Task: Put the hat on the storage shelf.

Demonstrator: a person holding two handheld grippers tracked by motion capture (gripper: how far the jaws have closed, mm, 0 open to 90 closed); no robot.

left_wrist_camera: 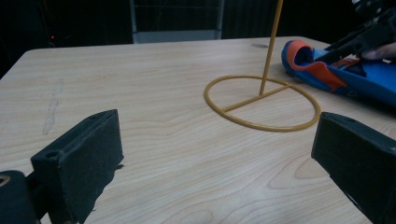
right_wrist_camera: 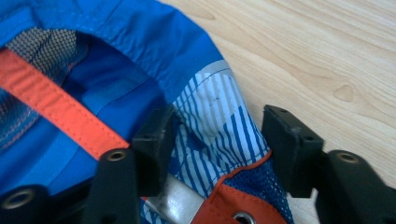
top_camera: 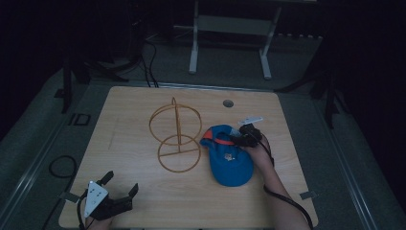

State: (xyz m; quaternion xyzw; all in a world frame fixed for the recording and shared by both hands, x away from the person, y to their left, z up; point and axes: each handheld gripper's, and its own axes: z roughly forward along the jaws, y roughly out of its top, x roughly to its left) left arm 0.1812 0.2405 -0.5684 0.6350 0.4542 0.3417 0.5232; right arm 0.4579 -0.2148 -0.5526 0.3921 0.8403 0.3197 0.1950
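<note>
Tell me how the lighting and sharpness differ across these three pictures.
High view: dim and underexposed, surroundings nearly black, the cap and wire stand small but legible. Left gripper view: brighter, the table evenly lit, its near jaws soft. Right gripper view: brightest, cap fabric fairly crisp, jaws slightly blurred.

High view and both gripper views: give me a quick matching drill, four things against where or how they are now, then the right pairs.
Things:
1. blue cap
2. wire stand
3. left gripper
4. right gripper

States:
A. upright near the table's middle, left of the cap
B. jaws apart, one either side of a striped fold of fabric
C. lying on the wood at the table's right
D. open over bare wood near the front left edge

Pairs: 1-C, 2-A, 3-D, 4-B
</note>
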